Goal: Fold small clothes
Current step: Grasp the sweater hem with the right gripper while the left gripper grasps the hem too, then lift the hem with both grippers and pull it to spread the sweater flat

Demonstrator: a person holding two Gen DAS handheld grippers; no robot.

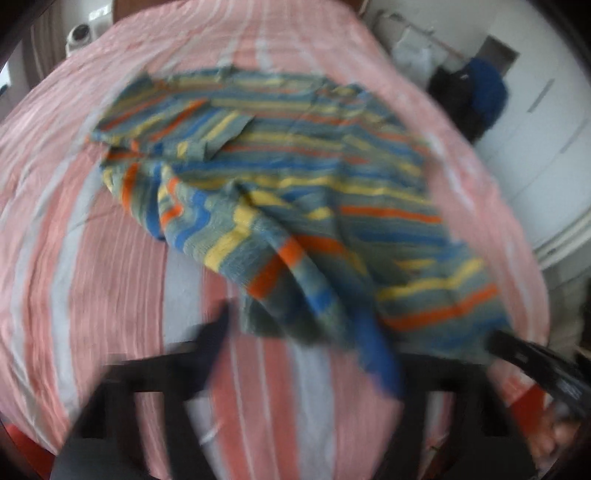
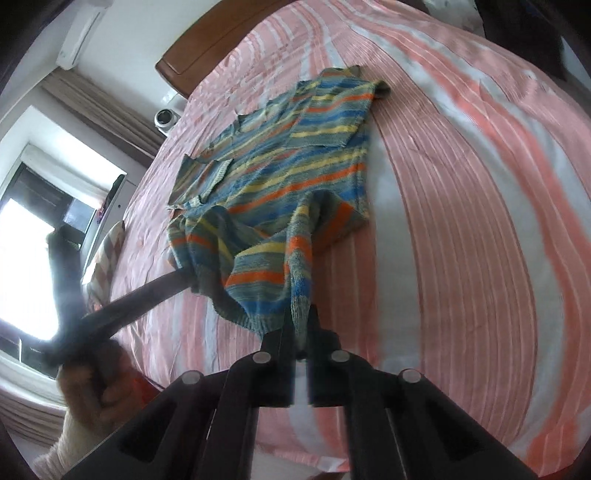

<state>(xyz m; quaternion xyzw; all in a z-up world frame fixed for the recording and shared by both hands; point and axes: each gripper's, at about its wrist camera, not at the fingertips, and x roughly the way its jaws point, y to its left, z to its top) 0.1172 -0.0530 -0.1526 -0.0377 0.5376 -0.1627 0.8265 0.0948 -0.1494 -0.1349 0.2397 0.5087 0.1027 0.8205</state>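
A knitted sweater with blue, yellow and orange stripes lies spread on the pink-and-white striped bed. Its near hem is lifted and bunched. My right gripper is shut on the right part of that hem, and in the left wrist view it reaches the hem's corner. My left gripper straddles the other part of the hem. Its left fingertip stands just clear of the cloth; the other finger is hidden behind it. That view is blurred.
A wooden headboard and a white round device are at the bed's far end. A checked pillow lies near the window. Dark bags stand by white cupboards. A hand holds the left gripper.
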